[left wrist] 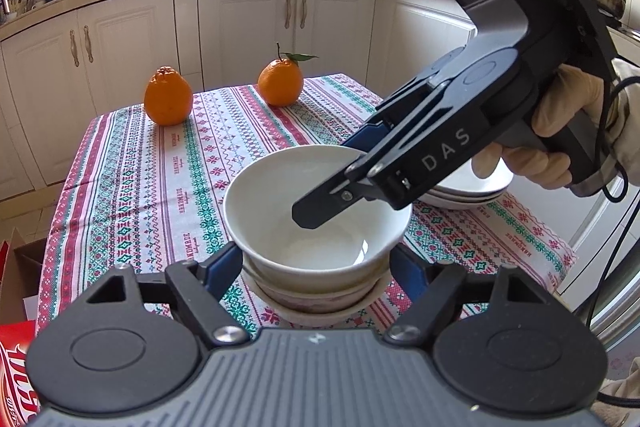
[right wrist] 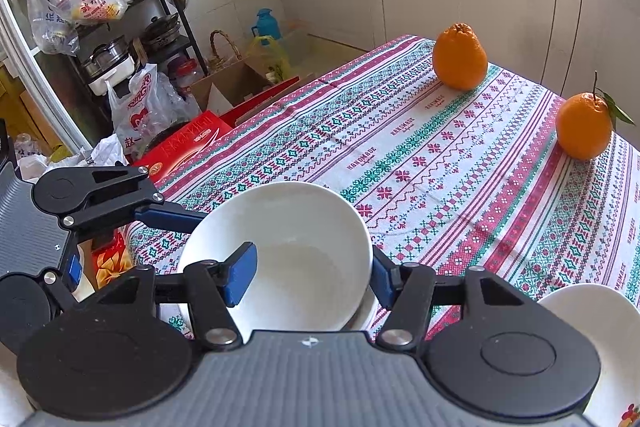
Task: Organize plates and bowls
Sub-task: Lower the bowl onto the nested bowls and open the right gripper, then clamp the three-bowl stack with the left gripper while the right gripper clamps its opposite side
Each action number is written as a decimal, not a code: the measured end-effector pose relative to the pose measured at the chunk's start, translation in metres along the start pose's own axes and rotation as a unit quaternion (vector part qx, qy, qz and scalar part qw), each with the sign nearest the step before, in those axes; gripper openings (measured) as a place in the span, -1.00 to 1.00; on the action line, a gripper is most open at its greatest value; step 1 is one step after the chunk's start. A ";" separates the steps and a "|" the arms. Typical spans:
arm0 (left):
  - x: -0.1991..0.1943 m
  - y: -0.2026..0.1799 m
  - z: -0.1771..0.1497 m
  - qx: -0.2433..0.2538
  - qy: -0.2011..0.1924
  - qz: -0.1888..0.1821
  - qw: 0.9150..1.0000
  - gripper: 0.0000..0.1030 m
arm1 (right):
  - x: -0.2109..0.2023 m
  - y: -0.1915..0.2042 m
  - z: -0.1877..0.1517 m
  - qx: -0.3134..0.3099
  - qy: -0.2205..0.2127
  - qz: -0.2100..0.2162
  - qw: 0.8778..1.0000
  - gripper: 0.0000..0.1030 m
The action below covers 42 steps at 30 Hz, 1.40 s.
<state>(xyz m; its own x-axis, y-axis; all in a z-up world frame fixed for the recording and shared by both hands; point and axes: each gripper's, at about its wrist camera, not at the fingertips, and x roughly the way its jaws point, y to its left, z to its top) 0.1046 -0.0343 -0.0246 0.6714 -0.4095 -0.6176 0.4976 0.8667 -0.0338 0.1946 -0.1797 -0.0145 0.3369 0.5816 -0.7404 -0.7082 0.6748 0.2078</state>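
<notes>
The top bowl [left wrist: 316, 211] sits nested on the bowl stack [left wrist: 316, 293] at lower centre. The right gripper [right wrist: 310, 277] straddles its rim, pads loosened, not pressing. The left gripper [left wrist: 316, 267] flanks the stack, released. Withdraw the right gripper straight upward to avoid tilting the bowl.

Bowl [left wrist: 316, 207] tops the bowl stack [left wrist: 316, 291] — plates [left wrist: 468, 193] to its right.

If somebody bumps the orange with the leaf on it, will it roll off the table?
Probably a little. The leafed orange is round and sits loose on the tablecloth near the far edge, so a push could send it over. Its lumpy shape and stalk would likely make it wobble rather than roll straight. The woven cloth looks grippy, which should slow it.
</notes>
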 end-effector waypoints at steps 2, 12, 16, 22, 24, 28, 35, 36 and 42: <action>0.000 0.000 0.000 -0.002 0.000 0.000 1.000 0.59 | 0.001 -0.001 0.000 0.001 -0.001 0.002 1.000 0.29; 0.004 0.005 -0.002 -0.008 0.000 -0.005 1.000 0.78 | 0.002 0.008 -0.002 -0.023 -0.005 0.000 1.000 0.67; 0.002 0.006 -0.003 -0.005 -0.006 -0.006 1.000 0.91 | -0.004 0.011 -0.002 -0.033 -0.020 -0.010 0.999 0.85; -0.009 0.013 -0.006 -0.002 -0.024 -0.019 1.000 0.95 | -0.016 0.017 -0.007 -0.052 -0.039 -0.018 0.998 0.98; -0.011 0.014 -0.008 0.002 -0.022 -0.017 1.000 0.96 | -0.020 0.020 -0.011 -0.058 -0.050 -0.009 0.997 0.98; -0.016 0.015 -0.012 0.010 -0.025 -0.005 1.000 0.96 | -0.027 0.025 -0.018 -0.066 -0.071 0.027 0.995 0.98; -0.026 0.014 -0.014 0.033 -0.047 0.017 0.998 0.96 | -0.026 0.026 -0.026 -0.060 -0.065 0.007 0.996 0.98; -0.027 0.013 -0.014 0.039 -0.051 0.020 0.998 0.96 | -0.029 0.027 -0.028 -0.061 -0.067 0.008 0.996 0.98; -0.028 0.014 -0.016 0.060 -0.053 0.001 0.997 0.98 | -0.046 0.042 -0.043 -0.109 -0.091 -0.047 0.989 1.00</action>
<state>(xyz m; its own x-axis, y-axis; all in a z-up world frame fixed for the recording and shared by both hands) 0.0838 -0.0064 -0.0202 0.7241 -0.4404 -0.5308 0.5531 0.8305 0.0655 0.1226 -0.1974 0.0006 0.4999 0.6059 -0.6188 -0.7785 0.6275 -0.0146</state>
